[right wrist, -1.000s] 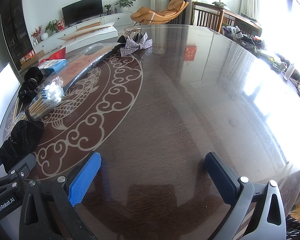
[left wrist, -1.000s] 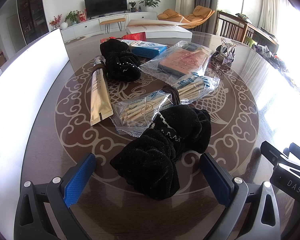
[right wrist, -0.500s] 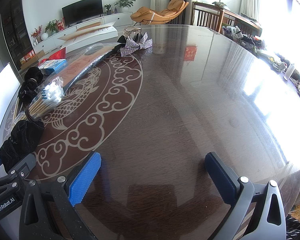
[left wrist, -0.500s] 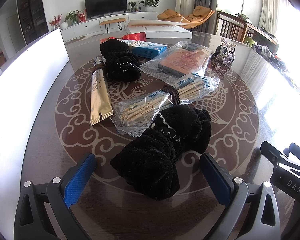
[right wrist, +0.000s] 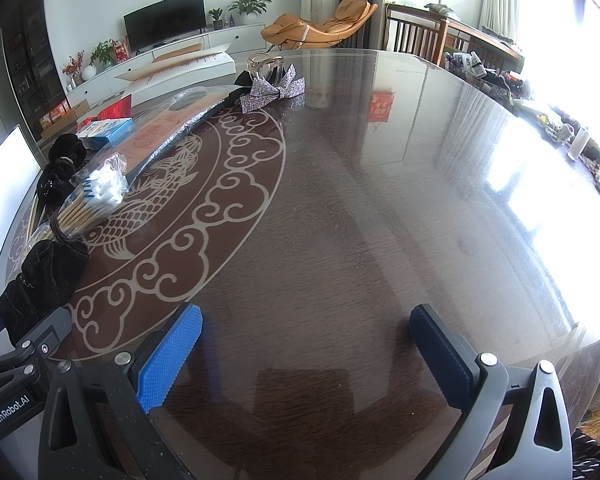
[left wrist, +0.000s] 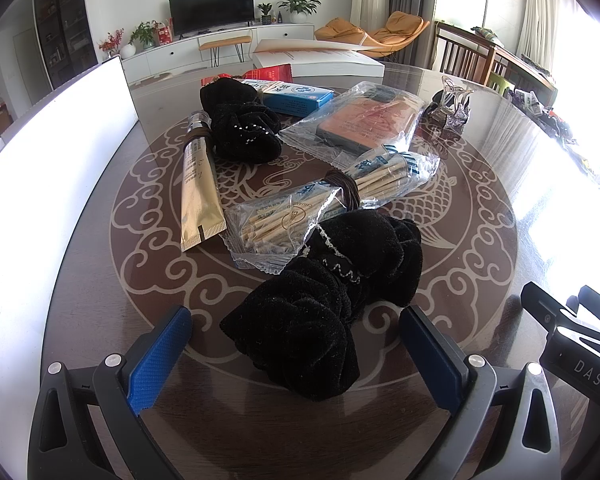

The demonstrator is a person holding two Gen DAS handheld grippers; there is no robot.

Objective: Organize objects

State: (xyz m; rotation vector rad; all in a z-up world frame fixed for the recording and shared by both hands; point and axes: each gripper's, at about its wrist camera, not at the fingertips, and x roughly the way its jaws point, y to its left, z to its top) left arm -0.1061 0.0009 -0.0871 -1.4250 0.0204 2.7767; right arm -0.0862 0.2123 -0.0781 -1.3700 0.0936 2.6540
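A big black velvet scrunchie (left wrist: 324, 292) lies on the dark round table (left wrist: 100, 300), just ahead of my open left gripper (left wrist: 296, 344); its near end reaches between the blue pads. Behind it lie a bag of cotton swabs (left wrist: 320, 208), a gold tube (left wrist: 198, 188), a second black scrunchie (left wrist: 240, 124), a blue box (left wrist: 296, 96) and a bagged pink item (left wrist: 364, 122). My right gripper (right wrist: 304, 344) stands open over bare table, with the scrunchie (right wrist: 40, 280) and the swabs (right wrist: 96, 196) off to its left.
A white board (left wrist: 40, 184) stands along the table's left edge. A silver glitter bow with a clear clip (right wrist: 272, 84) lies at the far side. The right gripper's body (left wrist: 572, 344) shows at the left view's right edge. Clutter lines the far right rim (right wrist: 540, 112).
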